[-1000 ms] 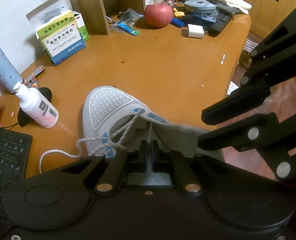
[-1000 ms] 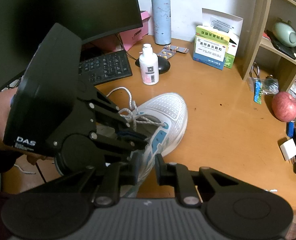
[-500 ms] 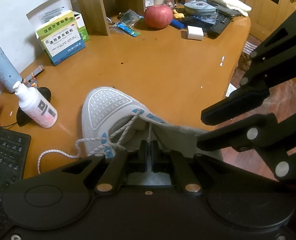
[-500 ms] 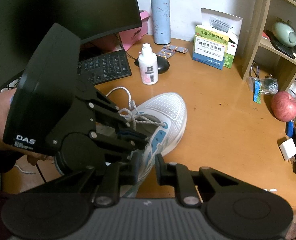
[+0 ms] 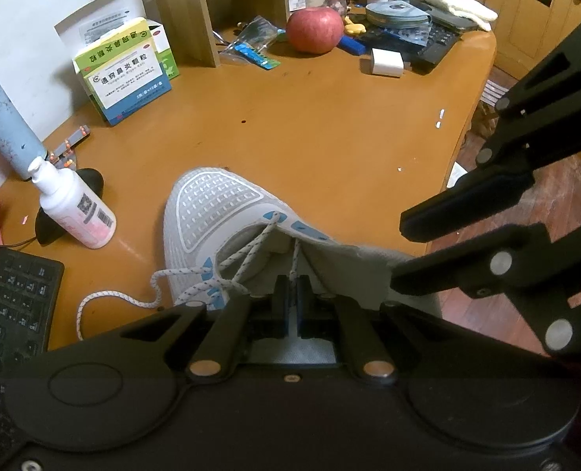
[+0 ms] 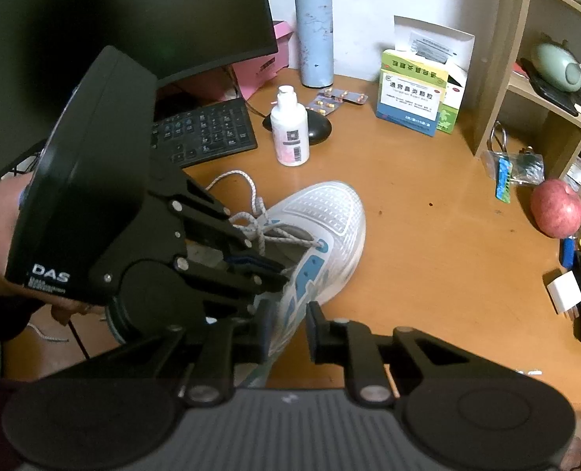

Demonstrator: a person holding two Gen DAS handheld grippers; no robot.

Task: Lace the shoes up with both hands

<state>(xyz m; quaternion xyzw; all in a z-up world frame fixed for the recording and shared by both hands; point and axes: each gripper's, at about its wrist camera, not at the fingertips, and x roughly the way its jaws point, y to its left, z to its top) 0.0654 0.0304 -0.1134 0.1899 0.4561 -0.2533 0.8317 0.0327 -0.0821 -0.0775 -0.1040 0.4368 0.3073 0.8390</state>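
A white shoe [image 6: 317,231] is seen lying on the desk [image 5: 329,137], toe toward the shelf, laces only partly threaded. The left gripper [image 5: 292,302] is closed tight over the tongue; a lace strand [image 5: 295,259] runs into it, so the strand is judged pinched. The right gripper [image 6: 288,327] is held narrowly apart astride the shoe's side, nothing clamped. Risk: if the strand is pulled before the shoe is braced, the shoe may be dragged toward the nearby white bottle [image 6: 290,133]; the loose lace end [image 5: 105,298] could snag.
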